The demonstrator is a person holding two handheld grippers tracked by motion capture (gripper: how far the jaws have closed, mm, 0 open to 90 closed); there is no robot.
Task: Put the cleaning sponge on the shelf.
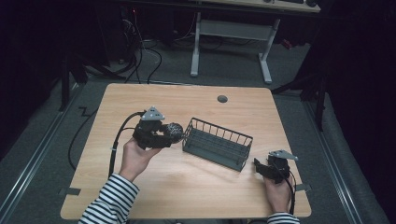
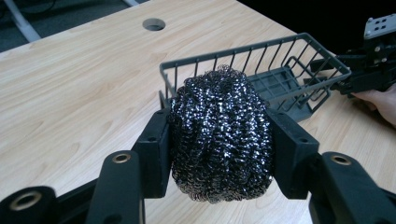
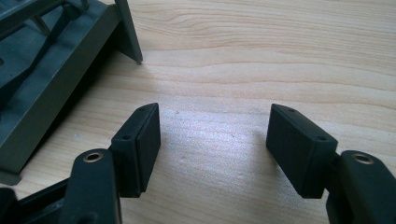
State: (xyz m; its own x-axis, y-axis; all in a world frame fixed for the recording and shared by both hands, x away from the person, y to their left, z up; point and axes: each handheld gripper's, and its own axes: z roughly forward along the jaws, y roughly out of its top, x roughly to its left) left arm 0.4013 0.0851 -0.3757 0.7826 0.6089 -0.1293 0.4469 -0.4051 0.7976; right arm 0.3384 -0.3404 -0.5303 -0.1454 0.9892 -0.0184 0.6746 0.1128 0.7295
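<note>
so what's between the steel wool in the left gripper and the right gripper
The grey wire basket lies between them: in the high view it sits on the table between the steel wool scourer in the left gripper and the right gripper.

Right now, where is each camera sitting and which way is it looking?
High view: above the person's side, looking forward and down at the wooden table; striped sleeves, hands and both grippers show.
Left gripper view: rides the left gripper, looking along its jaws, shut on the steel scourer.
Right gripper view: rides the right gripper, low over the table; jaws open, nothing between.
Shared: the grey wire basket appears in all three.
</note>
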